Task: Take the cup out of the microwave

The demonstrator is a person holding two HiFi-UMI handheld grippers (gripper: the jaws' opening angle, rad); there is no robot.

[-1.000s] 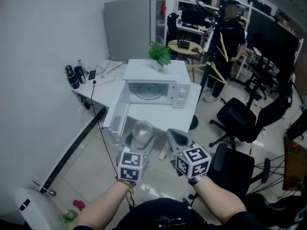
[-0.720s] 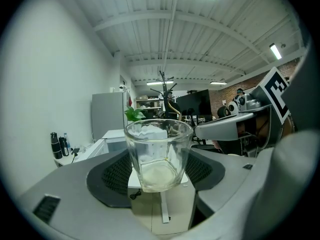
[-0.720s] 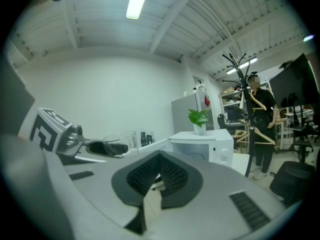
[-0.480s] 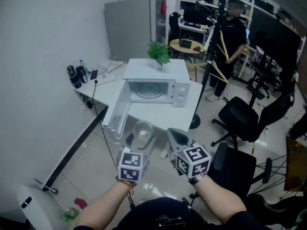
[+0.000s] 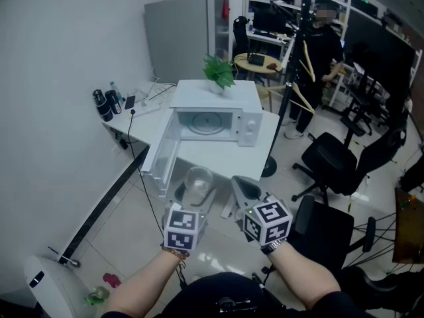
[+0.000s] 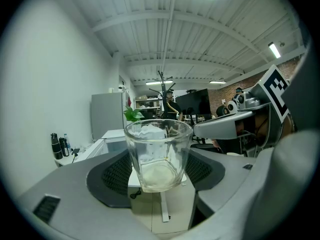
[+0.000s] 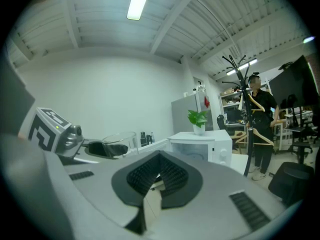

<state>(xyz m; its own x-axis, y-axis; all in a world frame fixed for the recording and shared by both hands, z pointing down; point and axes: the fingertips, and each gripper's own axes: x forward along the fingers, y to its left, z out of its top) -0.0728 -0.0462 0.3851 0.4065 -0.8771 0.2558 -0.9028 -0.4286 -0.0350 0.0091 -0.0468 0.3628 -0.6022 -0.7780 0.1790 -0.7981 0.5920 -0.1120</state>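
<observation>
Left gripper view shows the glass cup (image 6: 159, 154) standing upright between the two dark pads of the left gripper (image 6: 159, 173). The pads press on its sides low down, near the base. The jaws stand wide because the cup itself is wide, and the low grip leaves the rim free. I judge that the cup is kept upright so that anything in it does not spill, though I cannot tell if there is liquid inside.

From the head view, the microwave (image 5: 215, 121) is ahead of both grippers and well apart from them, on the white tabletop (image 5: 225, 158). Its door (image 5: 162, 154) hangs open to the left and the chamber looks empty. So the cup is already out, and in the air in front of the person.

The right gripper (image 7: 159, 174) is just beside the left one, on its right side, with its jaws closed together and nothing between them. It seems to wait only, perhaps to shut the door. What remains, I think, is to set the cup down somewhere.
</observation>
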